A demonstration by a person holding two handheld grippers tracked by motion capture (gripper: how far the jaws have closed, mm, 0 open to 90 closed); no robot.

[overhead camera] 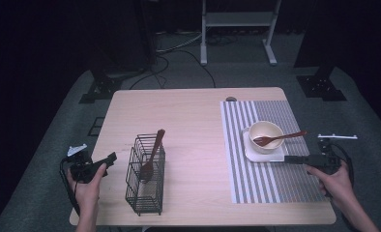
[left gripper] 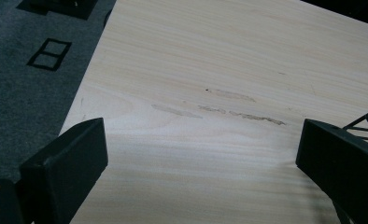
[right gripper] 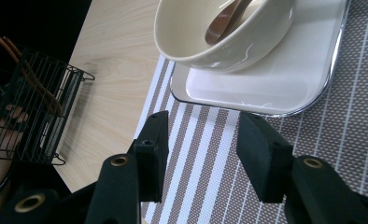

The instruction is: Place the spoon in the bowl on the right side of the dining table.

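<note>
- Table (overhead camera: 193, 116): light wood top, seen from the high view with dark carpet around it; faint scuff marks on the wood are seen in the left gripper view.
- Striped placemat (overhead camera: 268, 179) is laid on the right part of the table, grey and white stripes running front to back.
- White square tray (overhead camera: 264, 153) is set on the placemat; a cream bowl (overhead camera: 266, 133) is stood on the tray.
- Brown wooden spoon (overhead camera: 280, 138) is rested in the bowl, its handle angled out over the rim toward the right.
- Black wire basket (overhead camera: 145, 181) is stood on the bare wood left of centre; a second wooden utensil (overhead camera: 152, 154) is leaned inside it, handle pointing up and out of the top.
- Left gripper (left gripper: 198, 154) is held at the table's left edge, just left of the basket; its jaws are spread wide with only bare wood between them. One corner of the basket wire is seen beside its right jaw.
- Right gripper (right gripper: 201, 149) is held low over the placemat, just beside the tray's near right edge and pointed at it; its jaws are parted and nothing is gripped. No contact with the tray can be made out.
- Left hand (overhead camera: 87, 186) and right hand (overhead camera: 336, 181) are each wrapped around a gripper body.
</note>
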